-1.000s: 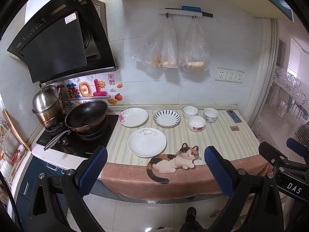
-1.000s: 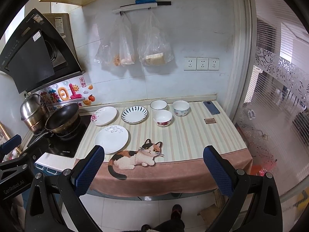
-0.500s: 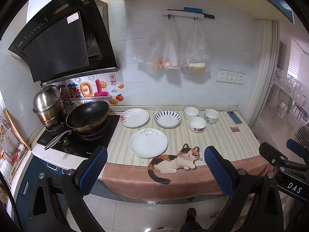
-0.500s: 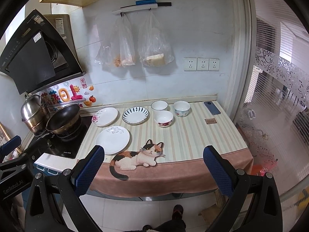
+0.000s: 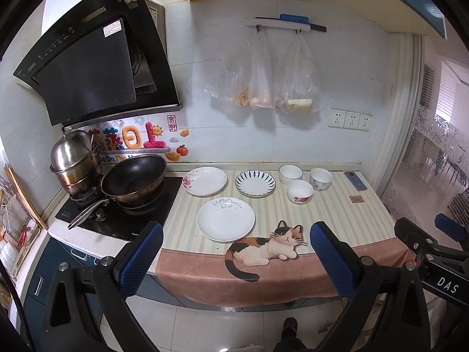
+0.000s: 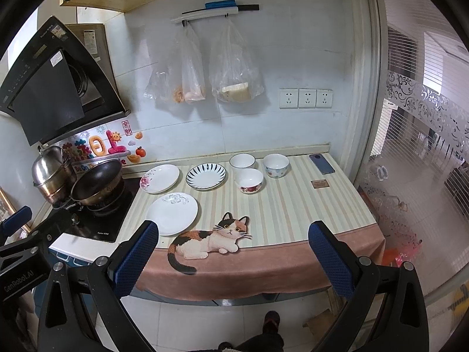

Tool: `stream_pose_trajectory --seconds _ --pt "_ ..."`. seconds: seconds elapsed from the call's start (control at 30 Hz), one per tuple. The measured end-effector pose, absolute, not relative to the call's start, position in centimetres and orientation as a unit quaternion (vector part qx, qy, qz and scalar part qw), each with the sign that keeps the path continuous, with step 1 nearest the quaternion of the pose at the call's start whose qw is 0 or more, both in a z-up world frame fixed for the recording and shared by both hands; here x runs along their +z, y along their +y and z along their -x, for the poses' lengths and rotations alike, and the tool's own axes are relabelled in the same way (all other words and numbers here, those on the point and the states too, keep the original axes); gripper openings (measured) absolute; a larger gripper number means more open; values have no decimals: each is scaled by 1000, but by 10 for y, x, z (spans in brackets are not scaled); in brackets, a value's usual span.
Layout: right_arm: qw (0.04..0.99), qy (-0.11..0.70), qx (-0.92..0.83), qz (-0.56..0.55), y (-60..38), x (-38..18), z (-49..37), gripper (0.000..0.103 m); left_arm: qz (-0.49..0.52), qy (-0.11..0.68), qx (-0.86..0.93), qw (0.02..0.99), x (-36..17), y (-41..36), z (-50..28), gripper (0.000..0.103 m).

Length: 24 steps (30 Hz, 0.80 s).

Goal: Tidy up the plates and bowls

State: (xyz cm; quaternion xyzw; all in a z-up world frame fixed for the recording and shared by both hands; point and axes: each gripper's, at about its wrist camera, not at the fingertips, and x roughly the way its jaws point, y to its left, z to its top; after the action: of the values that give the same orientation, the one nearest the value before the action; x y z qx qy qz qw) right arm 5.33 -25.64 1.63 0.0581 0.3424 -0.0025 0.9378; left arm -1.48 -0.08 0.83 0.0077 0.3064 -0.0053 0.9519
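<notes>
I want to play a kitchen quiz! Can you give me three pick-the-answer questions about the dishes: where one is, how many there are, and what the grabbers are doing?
1. Where is the blue-striped plate?
A. left of the three bowls
B. on the stove
C. on the cat picture

2. How many bowls stand on the counter?
A. one
B. three
C. five

3. How are the left hand-held gripper and right hand-held gripper?
A. shut on a plate
B. shut on a bowl
C. open, holding nothing

Answers: 1 A, it sits beside the bowls; 2 B, three bowls cluster together; 3 C, both jaws are spread wide, short of the counter.
</notes>
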Motion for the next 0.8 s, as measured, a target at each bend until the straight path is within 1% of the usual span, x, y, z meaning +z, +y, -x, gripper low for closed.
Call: stream_pose_trajectory --seconds 0.8 --pt "941 332 2 -62 -248 18 -47 103 -3 290 0 957 10 8 21 103"
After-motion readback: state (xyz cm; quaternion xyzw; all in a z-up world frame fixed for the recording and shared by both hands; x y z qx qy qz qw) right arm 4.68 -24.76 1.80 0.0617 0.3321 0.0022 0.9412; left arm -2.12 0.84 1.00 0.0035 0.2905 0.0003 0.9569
